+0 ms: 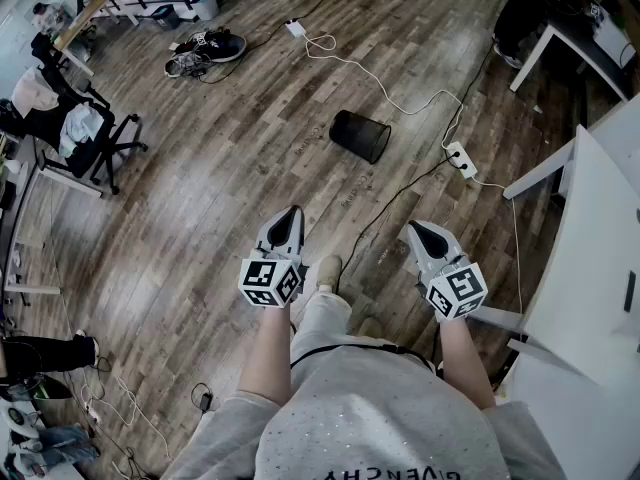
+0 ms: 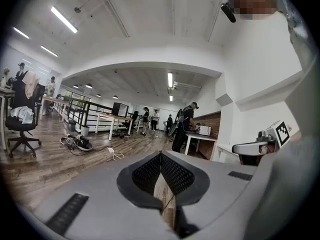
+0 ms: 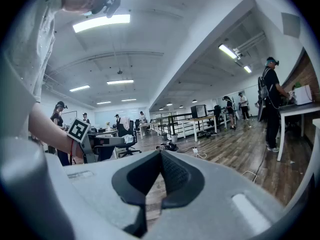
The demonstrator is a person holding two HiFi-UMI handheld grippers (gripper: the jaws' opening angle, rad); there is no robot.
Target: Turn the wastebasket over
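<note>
On floor [image 1: 240, 178], wastebasket [image 1: 360, 135] sideways

The brown wooden plank floor [image 1: 250, 168] carries a black mesh wastebasket [image 1: 360, 135], which lies on its side. At its 4 o'clock lies a white power strip [image 1: 461, 159]. At 11 o'clock lies a white cable [image 1: 321, 43], at 10 o'clock a pair of dark sneakers [image 1: 205, 51], and at 9 o'clock stands a black office chair [image 1: 95, 143].

The left gripper [image 1: 292, 213] and right gripper [image 1: 416, 230], jaws closed on nothing, point slightly downward on outstretched forearms [image 1: 268, 353] flanking the person's leg [image 1: 322, 318].
</note>
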